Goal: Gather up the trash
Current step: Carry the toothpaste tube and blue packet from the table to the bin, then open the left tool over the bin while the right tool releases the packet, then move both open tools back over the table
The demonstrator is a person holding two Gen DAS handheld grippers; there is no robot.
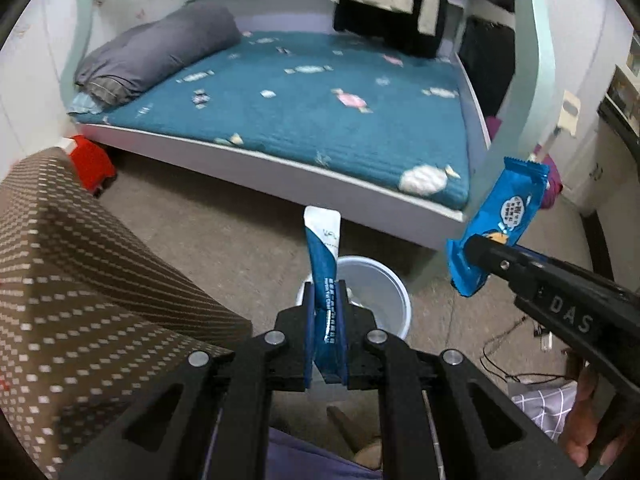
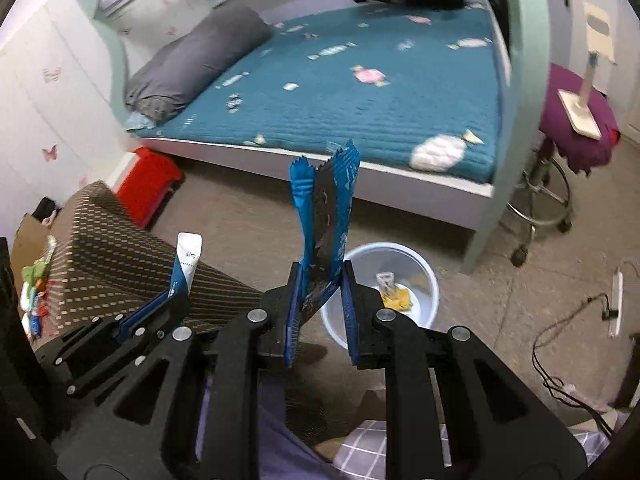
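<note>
My left gripper [image 1: 325, 300] is shut on a slim blue and white sachet [image 1: 323, 252] that stands upright between its pads, above the near rim of a pale blue trash bin [image 1: 394, 304] on the floor. My right gripper [image 2: 320, 280] is shut on a blue snack wrapper [image 2: 326, 216], held upright just left of and above the same bin [image 2: 424, 270]. The bin holds yellow and white scraps [image 2: 394, 292]. In the left wrist view the right gripper [image 1: 474, 254] comes in from the right with the wrapper [image 1: 500, 220]. In the right wrist view the left gripper [image 2: 176, 296] shows at lower left with the sachet [image 2: 186, 260].
A bed with a teal quilt [image 1: 312, 112] and a grey pillow [image 1: 156, 56] lies behind the bin. A brown patterned box [image 1: 72, 280] stands to the left, with a red stool [image 2: 148, 184] behind it. A purple-topped stool [image 2: 576, 128] and floor cables [image 2: 560, 352] are at the right.
</note>
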